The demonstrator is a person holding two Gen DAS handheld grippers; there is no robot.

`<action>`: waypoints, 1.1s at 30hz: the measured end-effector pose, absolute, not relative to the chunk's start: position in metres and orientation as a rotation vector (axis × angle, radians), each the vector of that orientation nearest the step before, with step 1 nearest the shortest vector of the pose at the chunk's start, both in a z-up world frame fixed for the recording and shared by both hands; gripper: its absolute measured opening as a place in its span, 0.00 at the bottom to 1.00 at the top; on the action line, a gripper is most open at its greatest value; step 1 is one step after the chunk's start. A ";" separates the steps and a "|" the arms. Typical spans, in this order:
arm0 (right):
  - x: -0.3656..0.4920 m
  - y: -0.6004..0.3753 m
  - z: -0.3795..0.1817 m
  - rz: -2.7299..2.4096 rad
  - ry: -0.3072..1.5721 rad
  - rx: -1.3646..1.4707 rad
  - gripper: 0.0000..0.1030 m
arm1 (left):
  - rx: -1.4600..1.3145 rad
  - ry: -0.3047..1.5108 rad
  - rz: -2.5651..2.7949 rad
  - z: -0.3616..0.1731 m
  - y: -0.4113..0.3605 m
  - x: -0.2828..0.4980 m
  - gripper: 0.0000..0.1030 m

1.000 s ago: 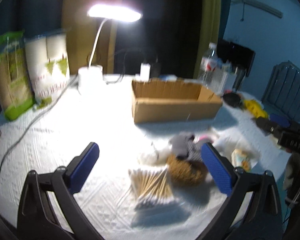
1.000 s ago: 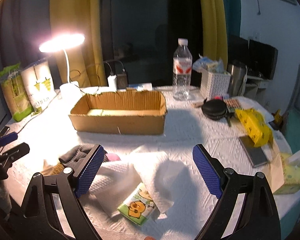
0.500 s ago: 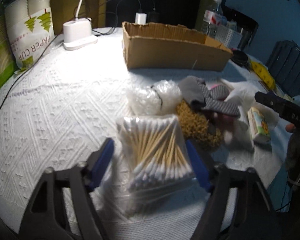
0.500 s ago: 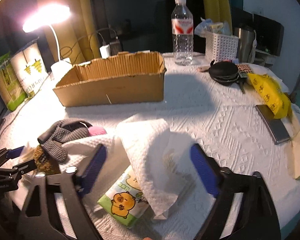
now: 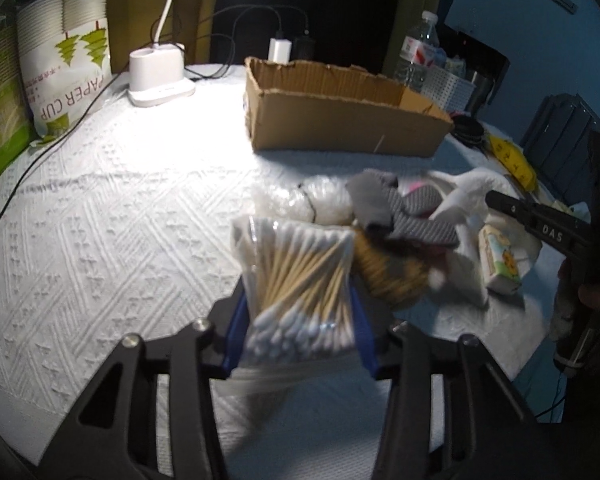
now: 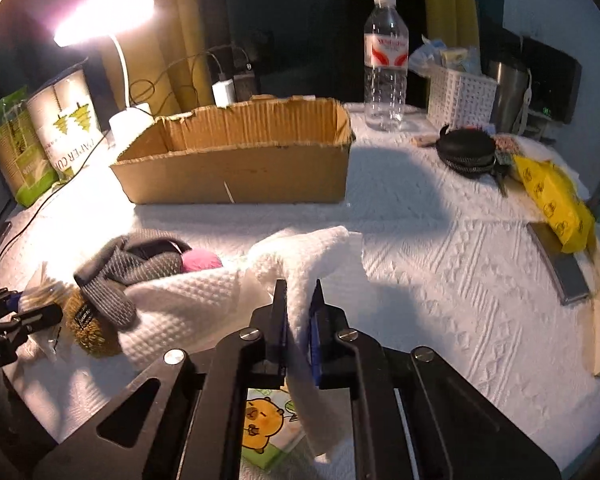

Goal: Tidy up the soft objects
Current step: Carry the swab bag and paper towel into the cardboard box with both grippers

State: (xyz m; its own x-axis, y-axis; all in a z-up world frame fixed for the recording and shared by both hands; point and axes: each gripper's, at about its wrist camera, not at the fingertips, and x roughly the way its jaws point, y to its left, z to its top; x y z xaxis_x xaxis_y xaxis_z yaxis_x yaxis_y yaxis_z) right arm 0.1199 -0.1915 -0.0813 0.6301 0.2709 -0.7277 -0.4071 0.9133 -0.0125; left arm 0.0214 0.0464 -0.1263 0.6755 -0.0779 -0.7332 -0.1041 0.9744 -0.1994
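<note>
Your left gripper (image 5: 298, 320) has its blue pads pinching the clear bag of cotton swabs (image 5: 300, 276) from both sides, near the 6 o'clock edge of the left wrist view. Just past the bag, toward 1 o'clock, lies the soft pile: a brown scrubby bundle (image 5: 392, 272) touching the bag's right side, a grey knitted glove (image 5: 400, 212) draped over it, and a crinkled plastic bag of white stuff (image 5: 312, 200) at 12 o'clock from the swabs. A small tissue pack (image 5: 500, 260) sits at 3 o'clock from the pile.

Your right gripper (image 6: 298, 320) has its fingers pressed nearly together on a fold of the white towel (image 6: 300, 256), which rises between them. The tissue pack with the cartoon animal shows beneath the fingers at 6 o'clock. The cardboard box (image 6: 236, 168) stands open at 11 o'clock, well apart from both grips, with the lit desk lamp (image 6: 104, 20) beyond it at 10 o'clock.
</note>
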 end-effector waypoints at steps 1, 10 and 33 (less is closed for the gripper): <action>0.119 -0.192 -0.077 0.393 0.791 -0.180 0.09 | -0.231 0.817 0.015 -0.121 0.047 0.020 0.45; 0.114 -0.194 -0.039 0.425 0.703 -0.161 0.09 | -0.210 0.728 0.001 -0.089 0.048 0.017 0.45; 0.164 -0.179 0.017 0.536 0.555 -0.178 0.09 | -0.145 0.521 -0.031 -0.015 0.048 0.097 0.45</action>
